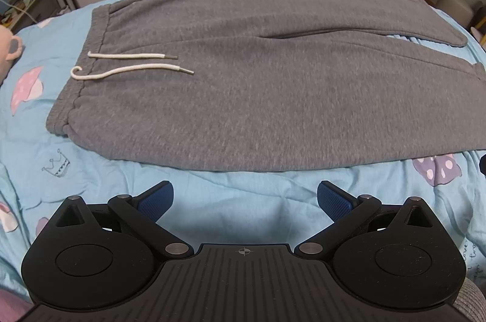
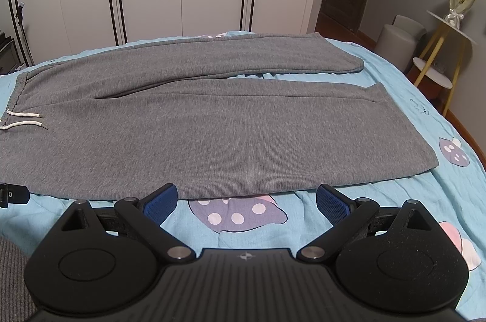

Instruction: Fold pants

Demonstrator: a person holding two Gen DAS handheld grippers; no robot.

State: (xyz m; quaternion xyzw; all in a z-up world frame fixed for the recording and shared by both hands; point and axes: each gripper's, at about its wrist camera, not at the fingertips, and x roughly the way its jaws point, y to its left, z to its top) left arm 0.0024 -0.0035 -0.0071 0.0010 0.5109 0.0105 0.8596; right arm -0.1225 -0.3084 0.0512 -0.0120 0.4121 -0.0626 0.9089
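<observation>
With both my left gripper (image 1: 245, 200) and right gripper (image 2: 246, 202) spread empty, the grey pants (image 1: 231, 84) lie flat on the bed (image 1: 231, 200) — soft, floppy fleece, so I'd pinch the near hem edge.

Grey pants (image 2: 194, 121) lie flat and unfolded across the blue bed (image 2: 395, 97), waistband to the left, both legs running right with a narrow gap between them. White drawstrings (image 2: 25, 121) rest on the fabric near the waistband. Just before the pants' near edge, the right hand-held gripper (image 2: 246, 200) hovers with its blue pads (image 2: 159, 202) spread wide, gripping nothing.
</observation>
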